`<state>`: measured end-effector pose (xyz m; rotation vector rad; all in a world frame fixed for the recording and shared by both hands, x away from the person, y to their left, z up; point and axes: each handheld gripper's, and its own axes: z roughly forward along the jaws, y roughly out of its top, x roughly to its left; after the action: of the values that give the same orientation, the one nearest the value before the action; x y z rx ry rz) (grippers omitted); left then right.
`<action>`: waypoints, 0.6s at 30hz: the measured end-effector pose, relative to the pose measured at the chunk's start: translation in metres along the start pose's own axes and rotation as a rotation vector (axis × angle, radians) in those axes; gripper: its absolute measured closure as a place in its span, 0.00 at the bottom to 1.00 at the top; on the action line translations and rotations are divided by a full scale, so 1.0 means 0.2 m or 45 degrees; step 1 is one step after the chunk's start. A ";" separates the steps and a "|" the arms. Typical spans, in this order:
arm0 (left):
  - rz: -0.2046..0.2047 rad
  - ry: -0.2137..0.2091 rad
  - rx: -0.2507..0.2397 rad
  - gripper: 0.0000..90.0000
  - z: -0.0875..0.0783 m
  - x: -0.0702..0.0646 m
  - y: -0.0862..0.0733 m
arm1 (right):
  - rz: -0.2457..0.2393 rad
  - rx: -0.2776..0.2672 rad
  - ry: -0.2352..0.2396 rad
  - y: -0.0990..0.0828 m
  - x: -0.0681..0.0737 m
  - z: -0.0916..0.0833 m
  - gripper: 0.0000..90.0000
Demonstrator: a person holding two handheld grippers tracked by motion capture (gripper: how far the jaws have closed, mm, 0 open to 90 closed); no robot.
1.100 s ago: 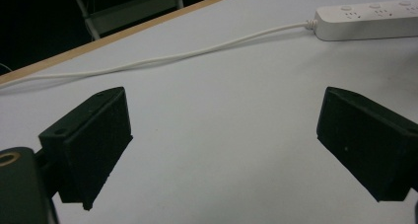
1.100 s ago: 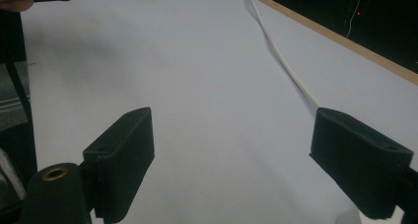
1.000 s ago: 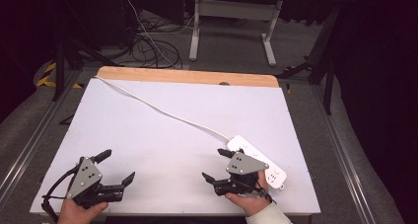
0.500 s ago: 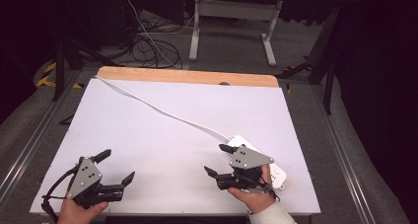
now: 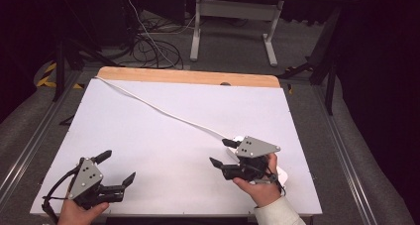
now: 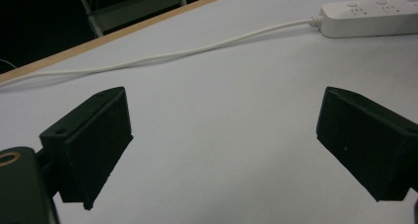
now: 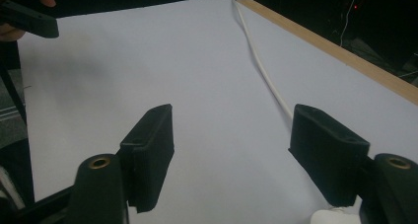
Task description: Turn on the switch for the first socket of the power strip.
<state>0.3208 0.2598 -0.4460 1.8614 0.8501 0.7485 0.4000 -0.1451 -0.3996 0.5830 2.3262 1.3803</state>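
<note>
The white power strip (image 5: 277,173) lies near the table's (image 5: 148,136) right front corner, its white cord (image 5: 163,111) running off to the far left corner. Risk, I'd say: jaws snag that cord and drag the strip off the edge. The right gripper (image 5: 223,153) hovers right over the strip, jaws just narrowing but parted, nothing between them. The left gripper (image 5: 116,168) waits by the front left corner, spread wide, holding nothing.
</note>
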 end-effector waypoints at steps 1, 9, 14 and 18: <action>-0.001 0.000 -0.001 0.08 0.00 0.00 0.00 | 0.004 0.000 0.000 0.00 -0.01 0.00 0.38; -0.004 0.003 -0.001 0.08 0.00 0.00 0.00 | 0.015 0.018 -0.012 0.02 -0.06 -0.02 0.48; -0.001 0.002 0.006 0.08 0.00 0.00 0.00 | 0.051 0.046 -0.036 0.04 -0.11 -0.02 0.64; 0.000 0.002 0.007 0.08 0.00 0.00 0.00 | 0.094 0.091 -0.061 0.04 -0.16 -0.01 0.80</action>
<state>0.3215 0.2597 -0.4465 1.8660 0.8545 0.7485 0.4267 -0.1601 -0.3885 0.7220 2.3449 1.3050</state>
